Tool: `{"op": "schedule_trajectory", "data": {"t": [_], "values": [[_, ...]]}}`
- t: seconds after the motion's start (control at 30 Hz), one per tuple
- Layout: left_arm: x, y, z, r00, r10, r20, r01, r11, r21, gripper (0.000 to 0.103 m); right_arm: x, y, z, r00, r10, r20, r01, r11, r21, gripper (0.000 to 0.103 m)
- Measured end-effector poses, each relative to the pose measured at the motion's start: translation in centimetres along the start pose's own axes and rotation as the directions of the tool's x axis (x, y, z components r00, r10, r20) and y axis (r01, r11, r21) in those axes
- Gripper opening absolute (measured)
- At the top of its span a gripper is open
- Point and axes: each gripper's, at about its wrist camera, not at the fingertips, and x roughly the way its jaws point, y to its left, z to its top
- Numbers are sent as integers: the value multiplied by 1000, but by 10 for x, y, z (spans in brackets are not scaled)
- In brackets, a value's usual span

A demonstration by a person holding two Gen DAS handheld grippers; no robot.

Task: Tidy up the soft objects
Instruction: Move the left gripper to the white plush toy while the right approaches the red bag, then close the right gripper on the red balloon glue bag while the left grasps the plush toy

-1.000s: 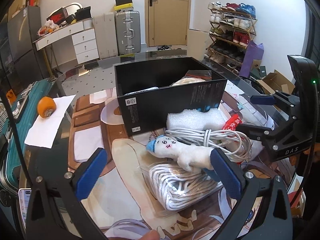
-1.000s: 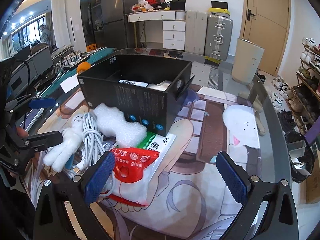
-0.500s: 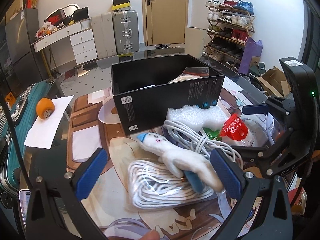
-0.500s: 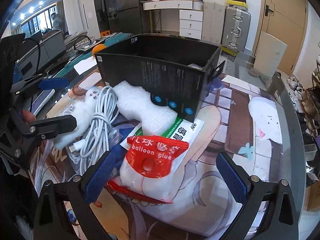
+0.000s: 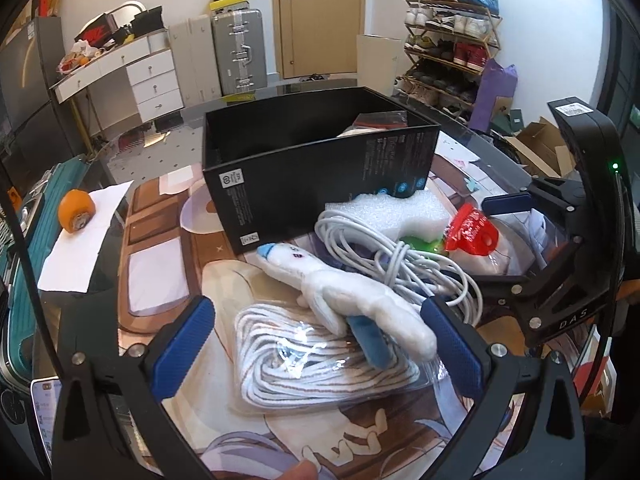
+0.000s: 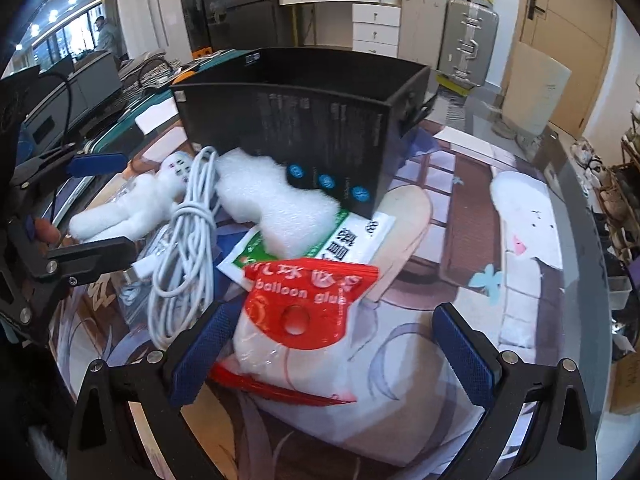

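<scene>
A white plush doll (image 5: 344, 292) with a blue cap lies on a bagged coil of white rope (image 5: 320, 364), between the open fingers of my left gripper (image 5: 320, 344). The doll also shows in the right wrist view (image 6: 132, 208). My right gripper (image 6: 332, 352) is open over a red and white balloon glue bag (image 6: 304, 320). A white foam piece (image 6: 276, 200), a white cable bundle (image 6: 184, 232) and a green and white packet (image 6: 352, 240) lie in front of the black box (image 5: 316, 164), which holds a few items.
An orange ball (image 5: 76, 210) rests on white paper at the left of the glass table (image 6: 592, 264). A teal suitcase (image 5: 28, 240) stands beside the table. A shoe rack (image 5: 448, 40) and cardboard boxes stand behind on the right.
My left gripper has moved closer, so the doll and rope bag now lie between its fingers. My right gripper has moved forward and down over the balloon glue bag.
</scene>
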Motion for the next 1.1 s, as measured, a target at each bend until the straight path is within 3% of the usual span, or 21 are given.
{"op": "schedule_trajectory", "data": {"t": [0.13, 0.2, 0.33, 0.47, 0.8, 0.97, 1.03, 1.1], "values": [[-1, 5, -1, 1000, -12, 4, 12, 1000, -22, 103, -1, 0, -2, 1000, 7, 3, -7, 1000, 2, 100], [-1, 8, 0, 1000, -16, 9, 17, 999, -42, 103, -3, 1, -2, 1000, 13, 8, -13, 1000, -3, 94], [2, 11, 0, 1000, -1, 11, 2, 998, -68, 103, -6, 2, -2, 1000, 14, 15, -14, 1000, -13, 76], [2, 14, 0, 1000, -9, 19, 10, 997, -81, 103, -11, 2, -1, 999, 37, 22, -36, 999, -29, 48], [8, 24, 4, 998, -51, 39, 56, 984, -170, 100, -25, 0, -2, 998, 7, 61, -4, 999, -42, 45], [15, 17, 3, 996, -92, 21, 94, 986, -136, 56, -27, -4, -1, 997, 1, 71, 1, 999, -34, 45], [14, 16, 2, 993, -112, 23, 114, 984, -136, 43, -27, -4, -1, 997, 0, 72, 2, 999, -34, 45], [12, 17, 1, 993, -117, 35, 121, 982, -142, 39, -28, -3, -1, 997, 2, 73, 1, 999, -36, 45]]}}
